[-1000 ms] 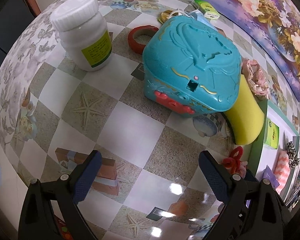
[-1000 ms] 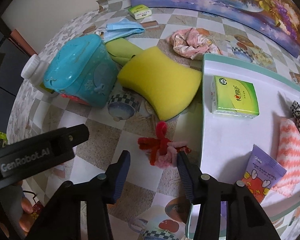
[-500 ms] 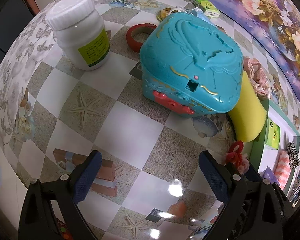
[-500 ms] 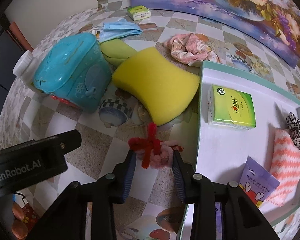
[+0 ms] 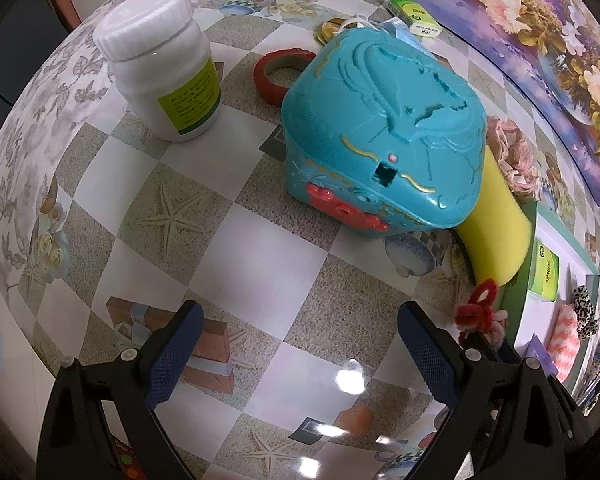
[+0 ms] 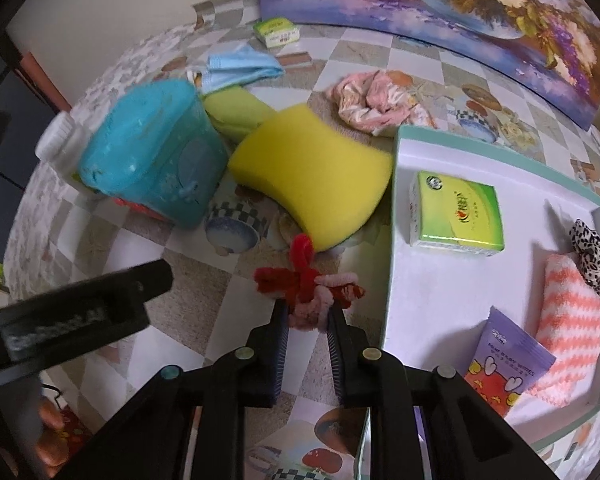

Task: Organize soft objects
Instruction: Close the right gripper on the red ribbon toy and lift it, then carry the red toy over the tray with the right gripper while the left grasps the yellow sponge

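Right wrist view shows the right tool (image 6: 307,316) closing on a small twisted figure of red and pink chenille stems (image 6: 308,284), which lies on the worktop (image 6: 204,280) just beside the left wall of the white tray (image 6: 392,240); the pink loops are already between the two pads and seem to be touched by them, but a firm grip cannot be confirmed yet. The figure is judged to be very light and fuzzy, with thin wire inside, so it will bend and keep the bent shape if it is squeezed hard. The thick knot in the middle, where the red and pink parts cross, is judged the best place to be held, because a single loop may slip out or unfold. It is not slippery, since the fibres catch well on the pad texture. In the tray a green tissue pack (image 6: 456,216), a striped cloth (image 6: 572,320) and a spotted scrunchie (image 6: 592,256) are seen, and a yellow sponge (image 6: 312,172) lies on the worktop near the figure. The left tool (image 5: 296,356) is held wide apart over bare worktop, with nothing between its pads
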Tool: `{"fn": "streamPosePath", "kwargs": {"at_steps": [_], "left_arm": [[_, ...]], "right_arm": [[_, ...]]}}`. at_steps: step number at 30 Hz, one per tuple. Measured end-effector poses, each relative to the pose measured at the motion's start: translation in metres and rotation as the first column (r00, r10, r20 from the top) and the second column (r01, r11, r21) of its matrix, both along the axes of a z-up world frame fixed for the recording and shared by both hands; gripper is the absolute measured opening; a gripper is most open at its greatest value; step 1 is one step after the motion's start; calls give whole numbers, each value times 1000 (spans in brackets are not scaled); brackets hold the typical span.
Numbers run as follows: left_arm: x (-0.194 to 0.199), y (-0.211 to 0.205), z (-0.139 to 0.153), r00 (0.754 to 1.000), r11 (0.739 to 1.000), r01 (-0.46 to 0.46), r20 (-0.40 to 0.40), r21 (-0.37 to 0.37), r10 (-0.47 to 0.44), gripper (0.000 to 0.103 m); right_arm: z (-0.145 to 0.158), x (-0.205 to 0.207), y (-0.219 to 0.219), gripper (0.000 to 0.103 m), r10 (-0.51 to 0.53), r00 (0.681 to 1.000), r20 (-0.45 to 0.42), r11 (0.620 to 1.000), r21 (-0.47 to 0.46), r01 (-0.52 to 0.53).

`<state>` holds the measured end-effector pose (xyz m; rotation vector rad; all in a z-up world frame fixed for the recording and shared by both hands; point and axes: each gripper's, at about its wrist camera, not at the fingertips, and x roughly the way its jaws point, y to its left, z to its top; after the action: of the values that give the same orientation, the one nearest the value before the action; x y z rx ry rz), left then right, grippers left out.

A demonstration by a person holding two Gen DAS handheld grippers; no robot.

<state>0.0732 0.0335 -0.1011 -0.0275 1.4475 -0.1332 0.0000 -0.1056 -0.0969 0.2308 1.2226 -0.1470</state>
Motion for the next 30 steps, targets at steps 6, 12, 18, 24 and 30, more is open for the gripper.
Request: {"fn": "streamPosePath", "kwargs": {"at_steps": [6, 12, 18, 24, 30], "left_arm": [[2, 1, 6, 1000, 999, -9, 28, -48, 11, 98], [2, -3, 9, 999, 996, 14, 51, -89, -10, 98], [-5, -19, 17, 995, 992, 53, 87, -113, -43, 98], [-10, -48, 25, 995, 986, 75, 81, -146, -64, 98], [-16, -71, 32, 993, 984, 79, 95, -160, -64, 98]], "right_arm": [[23, -9, -10, 20, -28, 999, 46, 1000, 10, 28], [43, -18, -25, 20, -81, 993, 84, 996, -28, 83], [51, -30, -53, 20, -159, 982, 106, 987, -11, 161], [55, -42, -85, 20, -253, 960, 117, 967, 8, 253], [58, -51, -110, 20, -309, 943, 120, 951, 14, 310]]}}
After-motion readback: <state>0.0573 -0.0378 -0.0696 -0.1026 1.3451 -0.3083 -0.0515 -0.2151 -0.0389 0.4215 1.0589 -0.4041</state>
